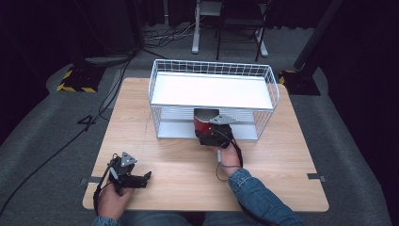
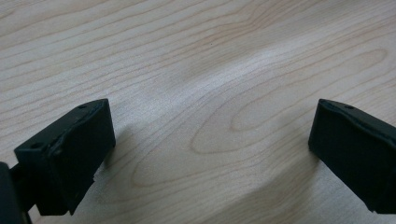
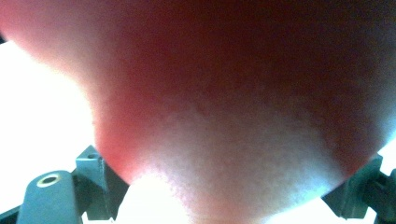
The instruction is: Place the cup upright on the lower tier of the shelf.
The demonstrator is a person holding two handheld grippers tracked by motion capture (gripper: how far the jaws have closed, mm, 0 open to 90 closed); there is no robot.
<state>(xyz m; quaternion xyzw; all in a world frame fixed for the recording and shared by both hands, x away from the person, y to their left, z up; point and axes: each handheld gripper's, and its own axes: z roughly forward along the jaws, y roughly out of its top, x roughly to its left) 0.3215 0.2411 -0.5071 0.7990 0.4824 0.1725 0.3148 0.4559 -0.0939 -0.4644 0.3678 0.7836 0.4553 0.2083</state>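
At the front opening of the white wire rack (image 1: 212,96), which stands along the tabletop's (image 1: 282,160) far edge, the high view shows the right tool (image 1: 209,126) pinching a red cup (image 1: 203,122) at the mouth of the lower shelf; the left tool (image 1: 141,179) rests near the front left corner. In the left gripper view its jaws stand spread over bare wood. In the right gripper view the red cup (image 3: 224,107) sits blurred between the jaws. Judging by this, shelving is under way; next, push it deeper, set it down, release.
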